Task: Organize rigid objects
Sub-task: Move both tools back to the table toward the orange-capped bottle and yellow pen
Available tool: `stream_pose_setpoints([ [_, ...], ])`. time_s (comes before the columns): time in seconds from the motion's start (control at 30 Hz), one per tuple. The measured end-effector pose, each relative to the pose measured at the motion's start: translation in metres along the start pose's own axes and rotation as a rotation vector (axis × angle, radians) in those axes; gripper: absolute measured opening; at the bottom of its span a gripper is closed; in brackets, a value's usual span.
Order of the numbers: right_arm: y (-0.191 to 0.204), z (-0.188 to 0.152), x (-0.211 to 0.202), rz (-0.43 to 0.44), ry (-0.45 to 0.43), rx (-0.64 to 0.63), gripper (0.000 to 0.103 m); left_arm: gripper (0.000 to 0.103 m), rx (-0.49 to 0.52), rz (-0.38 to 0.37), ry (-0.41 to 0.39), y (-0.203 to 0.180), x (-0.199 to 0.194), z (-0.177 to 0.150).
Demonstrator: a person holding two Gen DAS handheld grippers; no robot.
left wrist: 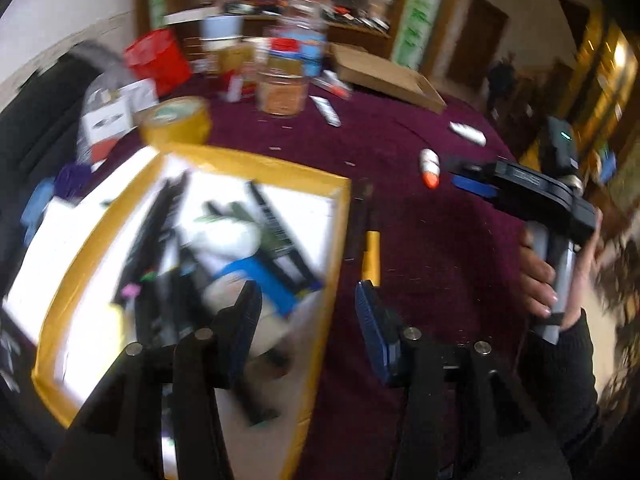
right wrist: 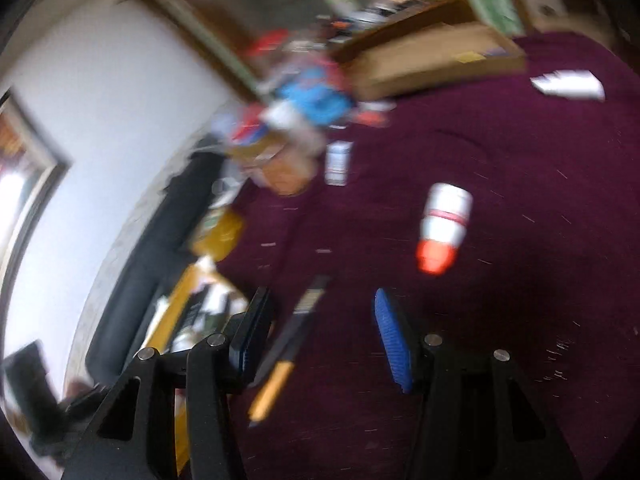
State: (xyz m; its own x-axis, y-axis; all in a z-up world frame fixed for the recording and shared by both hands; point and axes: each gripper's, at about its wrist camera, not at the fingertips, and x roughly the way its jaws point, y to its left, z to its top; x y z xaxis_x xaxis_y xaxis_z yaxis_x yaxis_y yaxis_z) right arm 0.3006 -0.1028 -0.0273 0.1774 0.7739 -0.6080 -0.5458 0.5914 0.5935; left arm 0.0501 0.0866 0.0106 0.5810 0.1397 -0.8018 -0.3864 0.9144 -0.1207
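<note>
Both tongs stand spread with nothing between their pads: the left tongs (left wrist: 308,320) fill the bottom centre of the left wrist view, and the right tongs (right wrist: 320,336) fill the bottom centre of the right wrist view. Under everything lies the maroon-covered surface (left wrist: 420,240). At the left of the left wrist view sits a large white tray with a yellow rim (left wrist: 80,264), holding a blurred heap of dark and blue items. A flat cardboard box (left wrist: 384,76) lies toward the top centre. A roll of yellow tape (left wrist: 178,120) sits just beyond the tray's far corner. A black and yellow utility knife (left wrist: 366,236) lies on the cloth just right of the tray. A white glue stick with an orange cap (left wrist: 430,168) lies farther up, right of centre.
</note>
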Motion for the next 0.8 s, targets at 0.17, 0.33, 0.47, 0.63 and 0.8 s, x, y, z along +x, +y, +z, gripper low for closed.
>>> stream_pose_setpoints([
  [0.17,-0.002,0.002,-0.005,0.003,-0.029,0.026,0.047,0.047,0.134,-0.056,0.115,-0.05,0.045,0.028],
  [0.33,0.002,0.003,-0.008,0.015,-0.041,0.009,0.047,0.047,0.169,-0.049,0.234,-0.074,0.099,0.052],
  [0.47,-0.004,0.002,-0.011,0.02,-0.035,0.036,0.047,0.046,0.137,-0.021,0.292,-0.073,0.127,0.058],
  [0.63,-0.01,0.002,-0.01,0.018,-0.039,0.067,0.047,0.041,0.074,-0.036,0.332,-0.063,0.142,0.057],
  [0.8,-0.014,0.002,-0.01,0.007,-0.045,0.09,0.047,0.038,0.102,0.008,0.323,-0.071,0.147,0.057],
])
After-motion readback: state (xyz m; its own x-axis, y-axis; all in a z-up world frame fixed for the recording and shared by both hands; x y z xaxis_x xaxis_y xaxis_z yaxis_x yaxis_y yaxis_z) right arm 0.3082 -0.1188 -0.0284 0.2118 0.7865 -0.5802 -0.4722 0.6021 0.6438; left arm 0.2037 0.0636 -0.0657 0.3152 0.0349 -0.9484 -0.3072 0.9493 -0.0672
